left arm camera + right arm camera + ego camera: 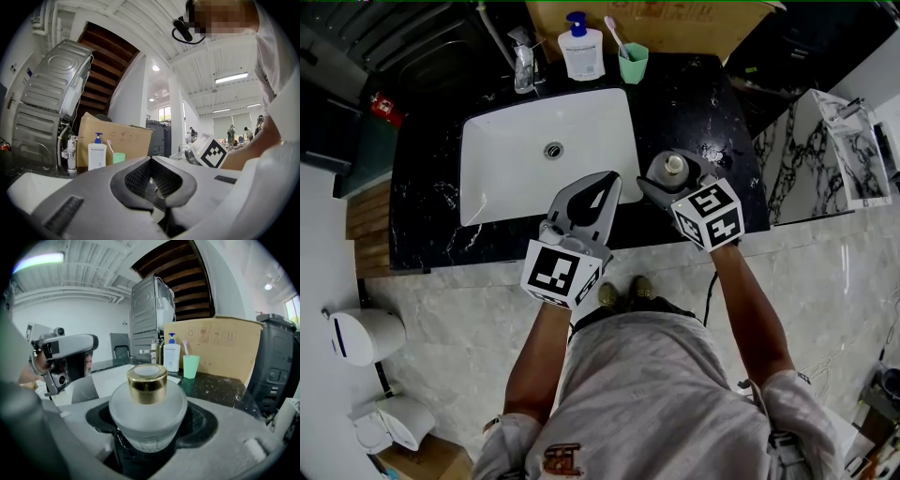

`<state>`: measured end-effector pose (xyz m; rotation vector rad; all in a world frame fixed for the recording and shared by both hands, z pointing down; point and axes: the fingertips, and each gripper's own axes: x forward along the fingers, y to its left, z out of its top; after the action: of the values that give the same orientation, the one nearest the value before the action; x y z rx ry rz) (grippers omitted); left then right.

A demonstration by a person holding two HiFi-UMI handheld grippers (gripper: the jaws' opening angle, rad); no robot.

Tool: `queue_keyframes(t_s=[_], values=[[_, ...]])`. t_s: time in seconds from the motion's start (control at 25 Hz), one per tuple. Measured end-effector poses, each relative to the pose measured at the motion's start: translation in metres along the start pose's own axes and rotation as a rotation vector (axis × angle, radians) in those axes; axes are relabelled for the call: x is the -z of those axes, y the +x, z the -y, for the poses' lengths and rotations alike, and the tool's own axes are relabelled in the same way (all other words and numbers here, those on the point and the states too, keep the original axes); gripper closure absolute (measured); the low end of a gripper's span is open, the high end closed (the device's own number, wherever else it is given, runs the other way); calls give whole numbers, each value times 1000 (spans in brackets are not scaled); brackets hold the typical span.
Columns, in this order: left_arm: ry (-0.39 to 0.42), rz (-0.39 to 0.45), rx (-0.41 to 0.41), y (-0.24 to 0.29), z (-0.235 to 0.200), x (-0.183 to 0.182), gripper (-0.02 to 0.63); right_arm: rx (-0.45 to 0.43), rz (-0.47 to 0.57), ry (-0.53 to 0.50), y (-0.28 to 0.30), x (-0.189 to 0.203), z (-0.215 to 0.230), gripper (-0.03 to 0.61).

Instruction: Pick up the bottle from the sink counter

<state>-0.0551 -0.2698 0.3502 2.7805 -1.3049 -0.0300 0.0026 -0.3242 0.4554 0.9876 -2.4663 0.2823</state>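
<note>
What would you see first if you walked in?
A round frosted glass bottle with a gold cap fills the right gripper view, gripped by the right gripper's jaws at the black counter's front right. Beside it gleams the white rectangular sink, the shut left gripper over its front edge.

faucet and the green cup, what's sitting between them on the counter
The white soap pump bottle stands between the faucet and the green cup; the head view shows it most clearly.
</note>
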Motion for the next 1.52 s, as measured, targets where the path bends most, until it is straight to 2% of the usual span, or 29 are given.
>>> queue_keyframes(t_s=[0.36, 0.72, 1.52], values=[[11, 22, 7, -7, 11, -10, 614, -22, 119, -25, -40, -45, -19, 241], [9, 49, 3, -16, 15, -28, 614, -33, 215, -97, -75, -84, -44, 241], [42, 74, 12, -30, 21, -48, 614, -6, 288, -113, -103, -100, -58, 241]])
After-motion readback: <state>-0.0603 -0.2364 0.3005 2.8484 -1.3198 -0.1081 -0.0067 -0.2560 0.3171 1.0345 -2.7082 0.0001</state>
